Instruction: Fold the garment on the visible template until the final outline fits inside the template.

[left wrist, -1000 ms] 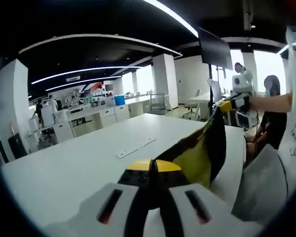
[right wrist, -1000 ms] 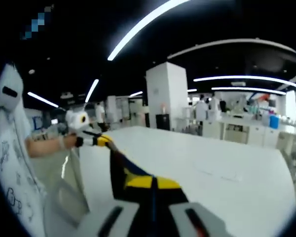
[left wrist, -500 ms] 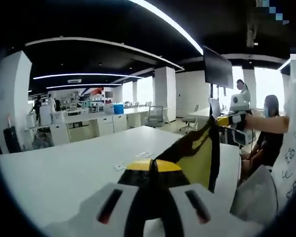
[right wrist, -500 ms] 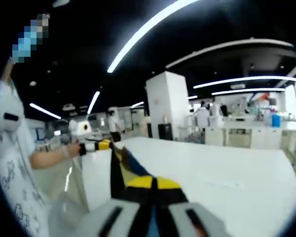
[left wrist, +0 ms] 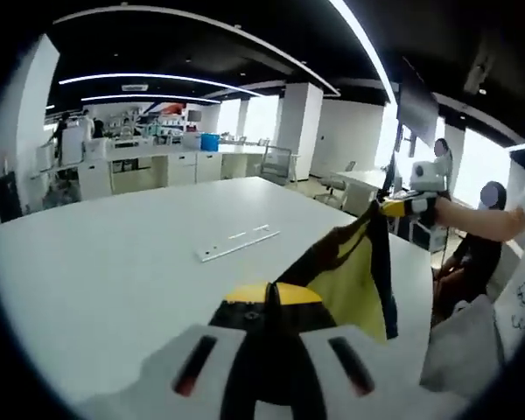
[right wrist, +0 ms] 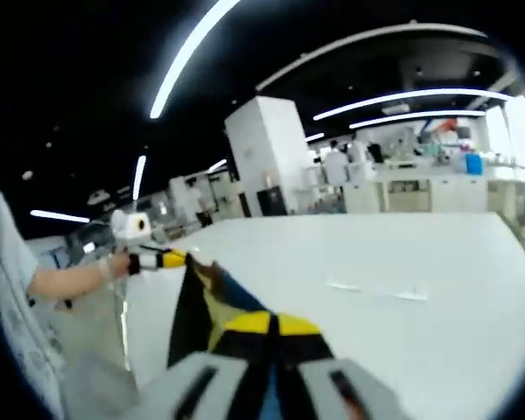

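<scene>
A black and yellow garment (left wrist: pixel 350 280) hangs in the air, stretched between my two grippers over the near edge of the white table (left wrist: pixel 114 262). My left gripper (left wrist: pixel 271 296) is shut on one end of the cloth. The right gripper (left wrist: pixel 401 207) holds the other end, higher and to the right. In the right gripper view, the right gripper (right wrist: pixel 271 324) is shut on the garment (right wrist: pixel 197 302), which shows some blue and runs left to the left gripper (right wrist: pixel 175 258). Thin pale template strips (left wrist: pixel 237 244) (right wrist: pixel 378 291) lie flat on the table (right wrist: pixel 402 254).
A person's bare forearm (left wrist: pixel 481 219) (right wrist: pixel 70 278) holds each far gripper, with white clothing beside it. A dark monitor (left wrist: pixel 416 109) hangs at the right. A white pillar (right wrist: pixel 262 157), desks, chairs and other people stand beyond the table.
Both views have tilted so that more of the table top shows. The garment stays stretched between the two shut grippers, with the far gripper now lower in each view.
</scene>
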A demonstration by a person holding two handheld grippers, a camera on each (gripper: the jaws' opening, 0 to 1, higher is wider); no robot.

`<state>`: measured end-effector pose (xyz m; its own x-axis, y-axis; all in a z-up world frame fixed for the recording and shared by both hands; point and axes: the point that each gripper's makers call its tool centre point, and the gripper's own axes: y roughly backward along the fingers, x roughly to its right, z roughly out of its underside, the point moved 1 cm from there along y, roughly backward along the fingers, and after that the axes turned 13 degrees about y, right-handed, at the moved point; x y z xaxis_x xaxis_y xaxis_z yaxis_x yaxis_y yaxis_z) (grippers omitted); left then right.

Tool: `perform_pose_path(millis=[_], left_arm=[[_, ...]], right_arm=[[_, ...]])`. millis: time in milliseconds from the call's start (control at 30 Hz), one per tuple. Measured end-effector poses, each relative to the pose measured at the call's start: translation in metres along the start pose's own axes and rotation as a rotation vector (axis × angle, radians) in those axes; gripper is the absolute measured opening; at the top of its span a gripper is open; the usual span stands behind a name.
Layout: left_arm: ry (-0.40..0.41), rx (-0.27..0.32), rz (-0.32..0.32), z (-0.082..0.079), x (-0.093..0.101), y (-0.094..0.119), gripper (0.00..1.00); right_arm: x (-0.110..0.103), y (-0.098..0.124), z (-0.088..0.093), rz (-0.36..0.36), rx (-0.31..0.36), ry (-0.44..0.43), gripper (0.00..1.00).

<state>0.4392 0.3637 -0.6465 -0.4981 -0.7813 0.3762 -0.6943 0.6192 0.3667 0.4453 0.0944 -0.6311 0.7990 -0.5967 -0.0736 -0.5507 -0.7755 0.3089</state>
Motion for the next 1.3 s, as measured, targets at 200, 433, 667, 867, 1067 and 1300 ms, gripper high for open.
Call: perform_pose_path(millis=[200,433,667,867,1067,1300], left_arm=[[0.062,-0.045,-0.027,0.010,-0.039,-0.041,0.00],[0.143,-0.109,-0.077,0.040,-0.074,-0.075,0.00],[0.219,-0.161,-0.135,0.068,-0.105,-0.109,0.00],[0.246,-0.204,-0.165,0.088,-0.113,-0.124,0.00],[0.265,-0.219,-0.189,0.099,-0.124,-0.128,0.00],[0.287,-0.218,-0.195,0.105,-0.127,-0.134,0.00]], right_arm=[[0.029,-0.037,0.022,0.007,-0.060,-0.036,0.00],[0.065,-0.089,0.067,0.007,-0.157,-0.095,0.00],[0.089,-0.128,0.113,0.025,-0.254,-0.161,0.00],[0.092,-0.140,0.135,0.040,-0.307,-0.177,0.00],[0.093,-0.144,0.148,0.051,-0.346,-0.190,0.00],[0.091,-0.147,0.160,0.048,-0.386,-0.184,0.00]])
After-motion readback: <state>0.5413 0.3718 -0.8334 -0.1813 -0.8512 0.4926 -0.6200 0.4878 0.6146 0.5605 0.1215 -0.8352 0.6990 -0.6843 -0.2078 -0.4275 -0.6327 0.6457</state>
